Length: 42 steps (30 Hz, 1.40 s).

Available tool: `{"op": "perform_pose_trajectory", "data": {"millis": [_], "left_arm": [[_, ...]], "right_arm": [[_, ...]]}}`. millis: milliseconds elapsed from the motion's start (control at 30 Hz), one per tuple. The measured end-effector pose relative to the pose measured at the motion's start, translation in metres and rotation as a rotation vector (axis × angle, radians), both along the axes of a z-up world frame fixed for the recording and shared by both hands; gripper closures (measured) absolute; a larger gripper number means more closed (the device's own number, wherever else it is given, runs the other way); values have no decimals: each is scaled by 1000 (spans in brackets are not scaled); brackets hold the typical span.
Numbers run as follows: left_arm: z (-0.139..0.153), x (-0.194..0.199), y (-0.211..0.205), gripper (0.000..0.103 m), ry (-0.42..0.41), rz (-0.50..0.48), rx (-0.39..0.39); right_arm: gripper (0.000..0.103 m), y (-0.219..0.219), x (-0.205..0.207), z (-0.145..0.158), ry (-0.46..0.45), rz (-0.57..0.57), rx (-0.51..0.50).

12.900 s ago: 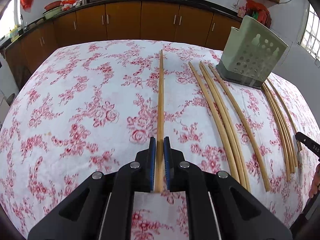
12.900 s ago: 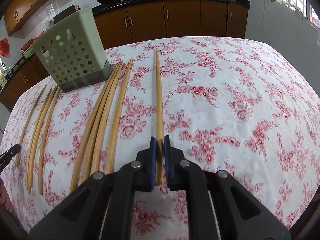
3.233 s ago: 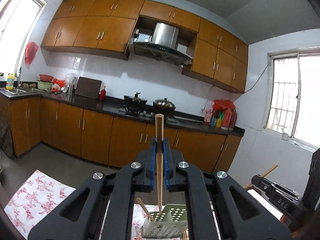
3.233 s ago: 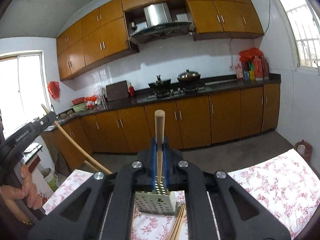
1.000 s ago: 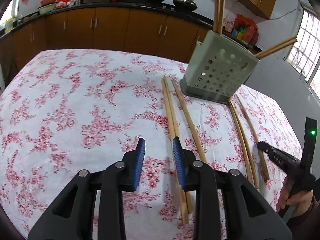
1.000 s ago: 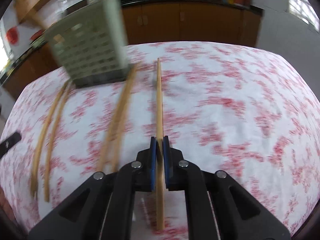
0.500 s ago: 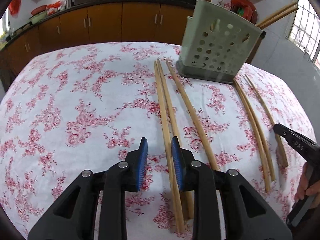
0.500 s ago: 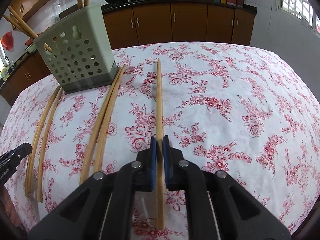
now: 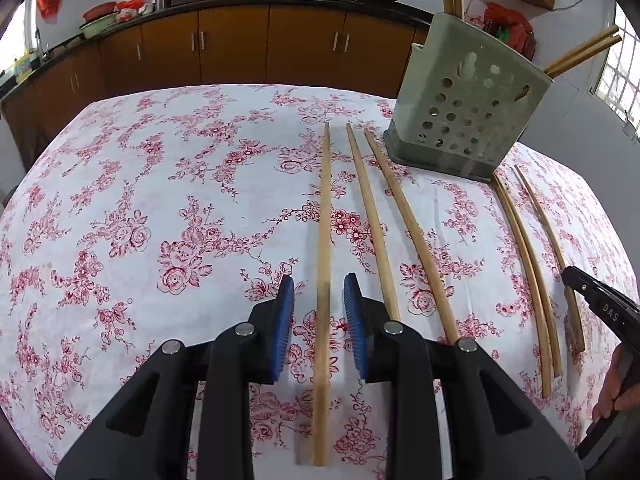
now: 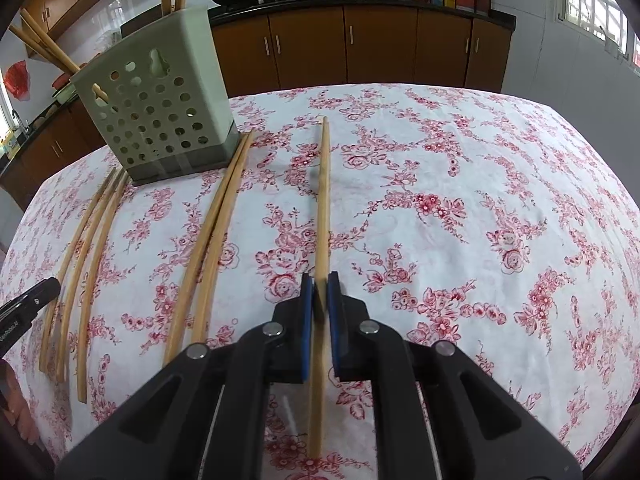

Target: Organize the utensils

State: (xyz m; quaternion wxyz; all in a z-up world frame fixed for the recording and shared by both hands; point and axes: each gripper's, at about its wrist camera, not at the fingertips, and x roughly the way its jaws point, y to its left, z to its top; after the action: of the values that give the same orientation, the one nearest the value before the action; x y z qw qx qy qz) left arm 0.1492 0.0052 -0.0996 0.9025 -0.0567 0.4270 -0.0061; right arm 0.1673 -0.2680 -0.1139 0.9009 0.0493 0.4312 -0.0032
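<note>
Long wooden chopsticks lie on a floral tablecloth (image 9: 120, 200). My left gripper (image 9: 319, 294) is open, its blue pads on either side of one chopstick (image 9: 323, 248) without touching it. Two more chopsticks (image 9: 376, 232) lie just to its right. My right gripper (image 10: 320, 290) is shut on a chopstick (image 10: 323, 200) that lies along the cloth. A pale green perforated holder (image 9: 464, 120) stands at the back with several chopsticks in it; it also shows in the right wrist view (image 10: 160, 112).
More chopsticks lie right of the holder (image 9: 528, 264) and, in the right wrist view, left of my gripper (image 10: 208, 240) and further left (image 10: 80, 256). Brown kitchen cabinets (image 9: 240, 48) run behind the table. The other gripper's tip shows at each view's edge.
My left gripper has moved left and down so that a chopstick now lies between its open pads. My right gripper stays shut on its chopstick on the cloth.
</note>
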Motion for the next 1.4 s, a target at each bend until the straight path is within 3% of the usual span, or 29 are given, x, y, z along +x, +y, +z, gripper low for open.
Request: {"op": "perform_pose_trajectory", "data": {"millis": [67, 133, 233, 367, 600, 1300, 1400], "left_arm": [[-1, 1, -2, 78, 1, -2, 33], [-1, 4, -1, 89, 5, 18, 61], [-1, 10, 16, 91, 15, 82, 39], [-1, 17, 36, 91, 14, 134, 38], [-3, 16, 42, 91, -2, 106, 50], [-2, 12, 50, 89, -11, 100, -15], [-2, 8, 46, 89, -4, 64, 18]], "right_arm": [[93, 3, -1, -1, -4, 8, -20], [93, 8, 0, -1, -8, 22, -46], [95, 9, 5, 0, -9, 35, -50], [95, 2, 15, -1, -12, 23, -60], [95, -14, 27, -1, -20, -12, -41], [94, -13, 26, -2, -20, -13, -30], [94, -8, 17, -2, -19, 1, -45]]}}
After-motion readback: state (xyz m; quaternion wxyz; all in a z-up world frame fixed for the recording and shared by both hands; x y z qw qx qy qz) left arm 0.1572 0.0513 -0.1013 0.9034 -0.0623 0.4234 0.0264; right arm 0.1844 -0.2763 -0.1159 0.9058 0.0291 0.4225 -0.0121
